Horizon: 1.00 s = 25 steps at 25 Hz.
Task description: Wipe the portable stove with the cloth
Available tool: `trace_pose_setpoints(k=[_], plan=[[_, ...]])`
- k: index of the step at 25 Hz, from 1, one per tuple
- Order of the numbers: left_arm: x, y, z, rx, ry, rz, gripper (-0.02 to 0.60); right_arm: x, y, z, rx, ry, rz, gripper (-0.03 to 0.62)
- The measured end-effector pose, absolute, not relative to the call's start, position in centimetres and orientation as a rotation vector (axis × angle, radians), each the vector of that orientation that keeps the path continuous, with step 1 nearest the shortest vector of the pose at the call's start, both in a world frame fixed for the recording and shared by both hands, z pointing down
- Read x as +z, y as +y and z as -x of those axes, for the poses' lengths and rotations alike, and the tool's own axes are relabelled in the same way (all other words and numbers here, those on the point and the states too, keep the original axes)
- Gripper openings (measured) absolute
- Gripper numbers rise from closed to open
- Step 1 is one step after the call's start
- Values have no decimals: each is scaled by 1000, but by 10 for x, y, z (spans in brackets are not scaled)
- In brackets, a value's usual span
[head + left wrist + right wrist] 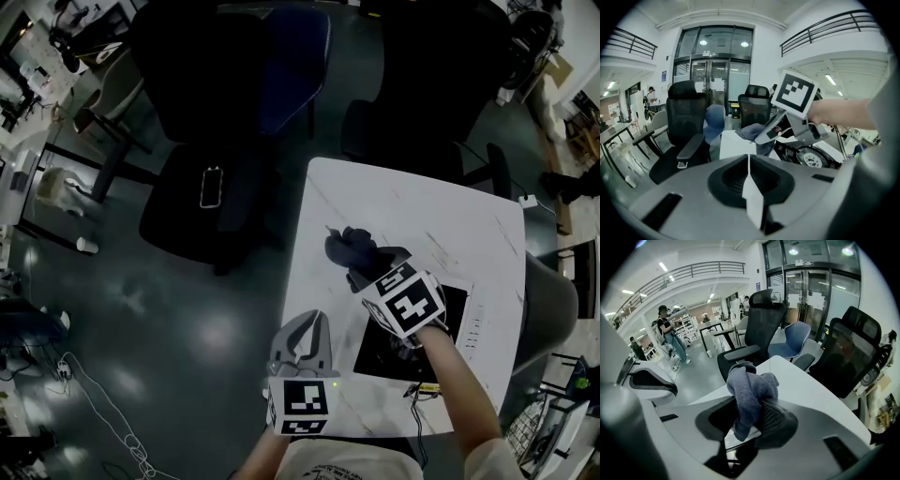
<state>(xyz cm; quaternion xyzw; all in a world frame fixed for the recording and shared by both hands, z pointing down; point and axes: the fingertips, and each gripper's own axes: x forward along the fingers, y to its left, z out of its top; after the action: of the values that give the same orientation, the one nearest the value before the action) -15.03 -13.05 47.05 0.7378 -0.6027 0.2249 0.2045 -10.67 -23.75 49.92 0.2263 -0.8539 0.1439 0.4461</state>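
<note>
Right gripper (364, 270) clamps the bunched cloth (349, 246) over the table (422, 211) just past the far-left corner of the portable stove (379, 351), which lies back toward the person under that arm, while the left gripper (302, 339), jaws together and empty, sits off its left edge.

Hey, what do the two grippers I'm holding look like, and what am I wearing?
The left gripper and right gripper both have pale grey moulded bodies. Each carries a white cube printed with black square markers. The person wears a light-coloured top.
</note>
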Motion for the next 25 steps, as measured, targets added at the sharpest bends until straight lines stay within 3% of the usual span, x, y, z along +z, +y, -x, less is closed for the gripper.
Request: trace_pose_setpoints(k=[25], plan=[[471,-143,118,658,-1659,-2074,21,502,-273,12,392,-2029,-688,130]])
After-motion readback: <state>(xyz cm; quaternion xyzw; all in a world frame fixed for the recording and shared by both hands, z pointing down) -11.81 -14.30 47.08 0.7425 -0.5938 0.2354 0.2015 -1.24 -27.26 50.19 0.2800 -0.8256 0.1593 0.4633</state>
